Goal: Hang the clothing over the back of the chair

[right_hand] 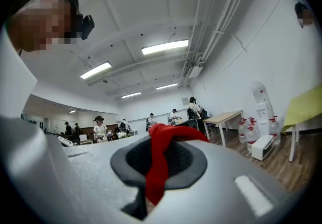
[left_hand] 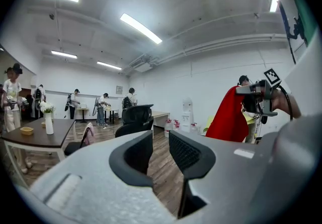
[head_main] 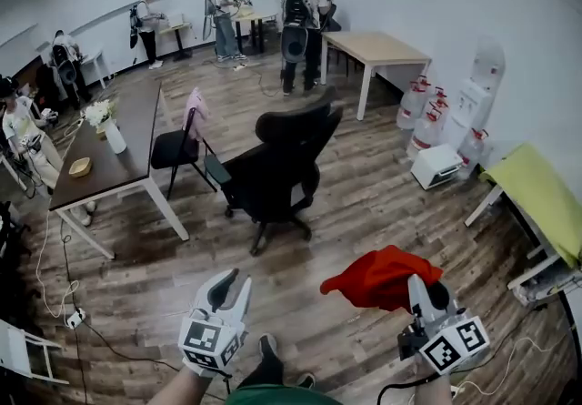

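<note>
One red garment (head_main: 377, 278) hangs bunched in our right tongs (head_main: 420, 287), pinched tight for carrying, well short of the black chair (head_main: 282, 157); our left tongs (head_main: 229, 285) stand spread, empty, ready to help drape.

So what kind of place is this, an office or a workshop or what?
Probably an open office or workroom: plain desks, a black office chair, a water dispenser with spare bottles beside it, and several people standing at the far end.
</note>
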A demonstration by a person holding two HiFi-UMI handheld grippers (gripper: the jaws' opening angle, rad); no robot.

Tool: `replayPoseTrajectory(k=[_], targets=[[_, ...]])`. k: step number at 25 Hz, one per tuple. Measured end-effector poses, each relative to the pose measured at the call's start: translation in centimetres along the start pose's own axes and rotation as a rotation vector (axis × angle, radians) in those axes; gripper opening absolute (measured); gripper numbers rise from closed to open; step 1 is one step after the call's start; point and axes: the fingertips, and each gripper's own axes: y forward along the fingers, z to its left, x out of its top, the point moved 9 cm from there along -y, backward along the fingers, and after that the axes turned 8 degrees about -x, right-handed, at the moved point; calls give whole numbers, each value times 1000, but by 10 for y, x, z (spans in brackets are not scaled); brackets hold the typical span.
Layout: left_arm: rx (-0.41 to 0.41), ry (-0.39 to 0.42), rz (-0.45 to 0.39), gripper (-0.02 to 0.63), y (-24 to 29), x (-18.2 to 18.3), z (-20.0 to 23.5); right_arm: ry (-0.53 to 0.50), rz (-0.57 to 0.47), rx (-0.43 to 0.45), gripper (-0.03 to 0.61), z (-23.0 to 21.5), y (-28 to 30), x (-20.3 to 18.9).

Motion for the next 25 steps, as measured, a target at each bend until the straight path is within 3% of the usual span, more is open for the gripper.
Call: replayPoseTrajectory(k=[10, 16, 25], targets=[[1, -38, -29, 107, 64, 5, 76, 15, 64, -45, 35, -14, 90, 8], [-21, -36, -75, 107, 98, 20, 130, 21, 55, -63, 35, -10, 141, 38], [-32, -36, -72, 107, 118, 16, 210, -3, 58, -30, 35, 1, 245, 90]])
